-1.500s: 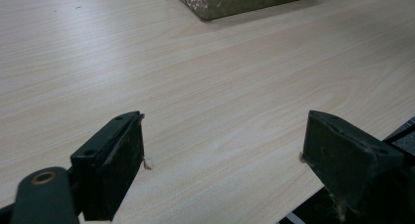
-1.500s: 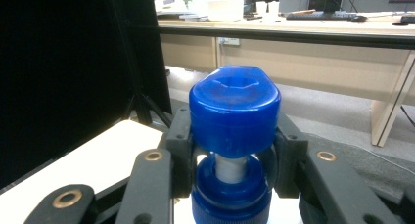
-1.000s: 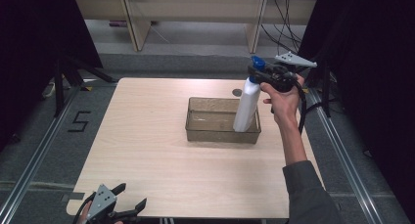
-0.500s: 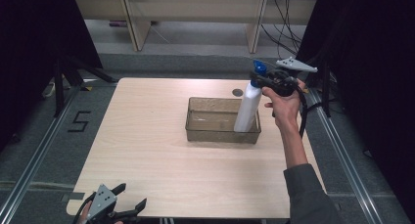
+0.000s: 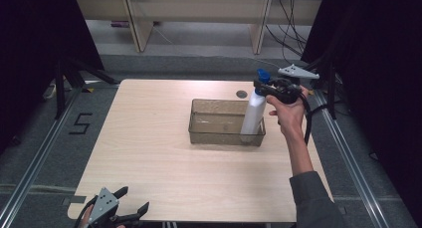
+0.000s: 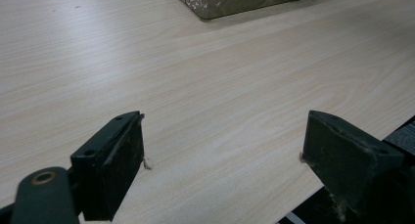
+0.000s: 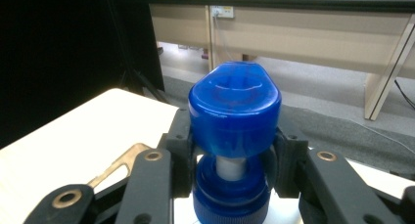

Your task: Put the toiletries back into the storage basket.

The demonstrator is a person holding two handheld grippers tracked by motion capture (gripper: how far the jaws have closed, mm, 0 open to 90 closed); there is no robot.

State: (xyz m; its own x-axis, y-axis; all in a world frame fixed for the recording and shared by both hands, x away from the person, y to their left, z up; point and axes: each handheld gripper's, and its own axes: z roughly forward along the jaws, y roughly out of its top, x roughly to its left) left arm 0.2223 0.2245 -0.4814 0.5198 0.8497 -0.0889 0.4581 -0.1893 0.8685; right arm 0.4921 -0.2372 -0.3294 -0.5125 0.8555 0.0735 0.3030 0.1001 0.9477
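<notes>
A white bottle (image 5: 253, 116) with a blue cap (image 5: 262, 75) stands nearly upright in the right end of a clear brownish bin (image 5: 219, 136). My right gripper (image 5: 262, 86) is shut on the bottle's neck just under the cap. In the right gripper view the blue cap (image 7: 235, 104) sits between the two black jaws, and my right gripper (image 7: 232, 163) grips the white neck. My left gripper (image 5: 130, 203) hovers at the table's near left edge, open and holding nothing. In the left gripper view my left gripper (image 6: 222, 168) shows wide-spread jaws over bare wood, with the bin's corner (image 6: 235, 0) far ahead.
The light wooden table (image 5: 149, 138) has a small round dark hole (image 5: 242, 94) behind the bin. Metal rails run on the floor along both sides, and a "5" mark (image 5: 79, 123) lies on the floor at left. Desk legs and cables stand beyond the far edge.
The bottle has shifted slightly, its cap moving a little right and its body standing more upright in the bin. The left gripper has stayed put.
</notes>
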